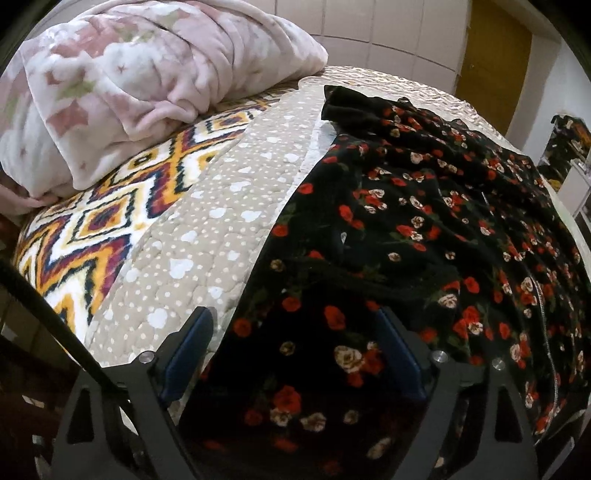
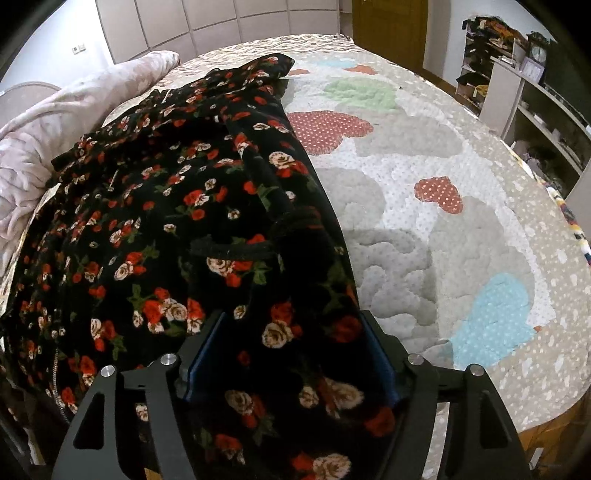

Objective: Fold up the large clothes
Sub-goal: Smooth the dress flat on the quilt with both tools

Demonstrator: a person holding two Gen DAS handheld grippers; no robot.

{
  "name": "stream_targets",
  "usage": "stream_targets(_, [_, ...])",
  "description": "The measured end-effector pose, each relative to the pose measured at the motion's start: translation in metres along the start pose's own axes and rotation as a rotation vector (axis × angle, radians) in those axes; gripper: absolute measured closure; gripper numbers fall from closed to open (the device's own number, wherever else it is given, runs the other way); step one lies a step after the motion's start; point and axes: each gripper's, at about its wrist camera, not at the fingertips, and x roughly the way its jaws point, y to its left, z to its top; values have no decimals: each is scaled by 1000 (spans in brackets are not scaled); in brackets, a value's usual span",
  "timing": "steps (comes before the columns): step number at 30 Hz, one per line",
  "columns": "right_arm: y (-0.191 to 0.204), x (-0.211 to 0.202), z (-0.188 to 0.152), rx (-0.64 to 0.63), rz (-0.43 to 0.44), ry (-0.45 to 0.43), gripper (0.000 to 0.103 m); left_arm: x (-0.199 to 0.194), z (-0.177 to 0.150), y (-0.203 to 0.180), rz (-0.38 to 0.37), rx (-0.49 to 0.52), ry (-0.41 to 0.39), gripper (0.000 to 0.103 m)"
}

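A large black garment with red and cream roses [image 1: 424,221] lies spread along the bed; it also shows in the right wrist view [image 2: 177,206]. My left gripper [image 1: 295,328] is open, its blue-padded fingers [image 1: 192,343] standing wide on either side of the garment's near edge. My right gripper [image 2: 291,332] is open too, fingers [image 2: 207,350] straddling the near part of the same garment. A silver zipper [image 1: 546,332] runs down the cloth.
The bed has a beige quilt with hearts [image 2: 424,192]. A rolled pink blanket [image 1: 129,85] lies at the far left on a zigzag-patterned blanket [image 1: 92,229]. Shelves [image 2: 532,96] stand right of the bed; a brown door [image 2: 388,18] is behind.
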Motion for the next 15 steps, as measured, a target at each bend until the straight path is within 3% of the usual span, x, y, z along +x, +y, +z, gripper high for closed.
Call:
stream_targets(9, [-4,0,1,9,34,10,25,-1,0,0,-15,1,14,15])
stream_targets(12, [-6,0,3,15,66,26,23,-5,2,3,-81,10,36,29])
stream_targets(14, [-8,-2,3,13,99,35,23,-11,3,8,-134,14,45,48])
stream_targets(15, [-11,-3,3,19,128,37,23,-13,3,12,-156,6,45,51])
